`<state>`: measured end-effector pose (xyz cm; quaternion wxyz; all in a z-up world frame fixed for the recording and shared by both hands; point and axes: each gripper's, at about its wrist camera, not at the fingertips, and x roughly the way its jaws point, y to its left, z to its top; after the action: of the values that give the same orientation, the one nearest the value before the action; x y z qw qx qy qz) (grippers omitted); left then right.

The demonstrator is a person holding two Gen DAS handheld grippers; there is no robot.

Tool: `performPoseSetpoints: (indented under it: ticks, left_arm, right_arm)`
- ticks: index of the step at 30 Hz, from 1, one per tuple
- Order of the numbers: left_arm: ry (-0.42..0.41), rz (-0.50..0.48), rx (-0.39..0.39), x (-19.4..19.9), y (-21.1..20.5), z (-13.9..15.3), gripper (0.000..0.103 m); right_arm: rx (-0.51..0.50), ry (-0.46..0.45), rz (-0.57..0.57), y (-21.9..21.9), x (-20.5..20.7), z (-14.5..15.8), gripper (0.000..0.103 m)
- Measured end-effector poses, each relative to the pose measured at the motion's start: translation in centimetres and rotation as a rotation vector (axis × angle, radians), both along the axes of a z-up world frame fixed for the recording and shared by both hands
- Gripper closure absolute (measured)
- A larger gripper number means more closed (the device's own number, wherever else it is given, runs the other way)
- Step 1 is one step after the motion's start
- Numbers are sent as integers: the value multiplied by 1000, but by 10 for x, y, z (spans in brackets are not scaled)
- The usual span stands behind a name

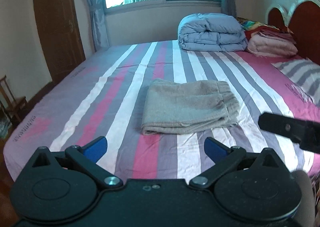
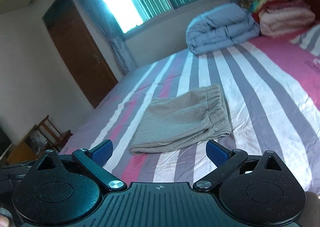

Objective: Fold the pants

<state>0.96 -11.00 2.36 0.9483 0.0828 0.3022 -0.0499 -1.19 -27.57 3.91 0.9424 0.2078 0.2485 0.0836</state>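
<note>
Left wrist view: the left gripper [image 1: 156, 150], black with blue finger pads [image 1: 95, 148], stands with its jaws wide apart and nothing between them. Just beyond the pads, not touching them, the beige knitted pants [image 1: 190, 107] lie folded into a thick rectangle on the bed sheet striped in pink, grey and white [image 1: 124, 95], the gathered waistband turned to the right. A black part at the right edge [image 1: 290, 129] is probably a finger of the right gripper, though the blur makes that uncertain. At the far end of the bed a folded pale blue quilt [image 1: 212, 33] sits beside a pink folded blanket [image 1: 272, 44], near the red wooden headboard [image 1: 306, 25]. A brown wooden door [image 1: 58, 25] stands at the left.

Right wrist view: the right gripper [image 2: 159, 152] also has its jaws spread wide, empty. The folded pants [image 2: 186, 119] rest on the striped sheet [image 2: 260, 91] ahead of the pads and apart from them. The blue quilt [image 2: 220, 29] lies beyond, and the door [image 2: 80, 51] is at the left.
</note>
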Motion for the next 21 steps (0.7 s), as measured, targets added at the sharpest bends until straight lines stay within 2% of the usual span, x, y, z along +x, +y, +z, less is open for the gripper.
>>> performPoseSetpoints:
  ticks: [5,11,17,21]
  left_arm:
    - [-19,-10,10,-41,1,9,6]
    - [-70,-39,-114,-87,22,28,6]
    - [-105,-13,-78,-88,27,33,6]
    - [-99,6,-92,-81,29,31,6]
  right_arm:
    - [-70,-57,-10,13,-34,9,4]
    - [-129,-113,-25,28,-77,21,0]
    - [-150,-137,-75,37,-94,28,0]
    - [-195,-146,-104,45,-89,30,0]
